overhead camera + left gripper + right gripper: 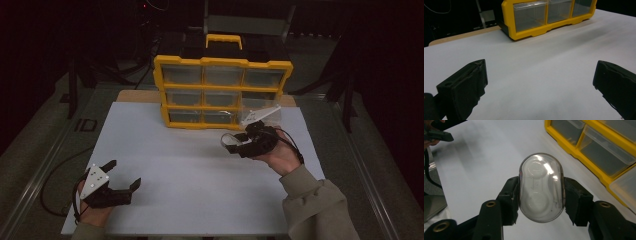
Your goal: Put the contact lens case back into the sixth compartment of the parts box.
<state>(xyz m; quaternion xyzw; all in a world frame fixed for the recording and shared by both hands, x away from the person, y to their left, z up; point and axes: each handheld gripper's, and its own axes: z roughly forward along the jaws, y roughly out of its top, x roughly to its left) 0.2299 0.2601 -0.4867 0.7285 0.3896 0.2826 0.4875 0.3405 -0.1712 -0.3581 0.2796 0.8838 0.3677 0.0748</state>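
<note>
Right gripper view: a clear oval case [541, 187] is clamped between the right hand-held gripper [541, 195] jaws above the white surface [486, 165], not yet stowed in the yellow drawer organiser [596, 150]; left hand-held gripper [540, 82] is held wide open, empty.

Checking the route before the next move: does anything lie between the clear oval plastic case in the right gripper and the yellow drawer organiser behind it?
Nothing visible does. The right gripper grips the clear oval plastic case, and only bare white tabletop separates it from the yellow drawer organiser. The bottom-right clear drawer juts out.
</note>
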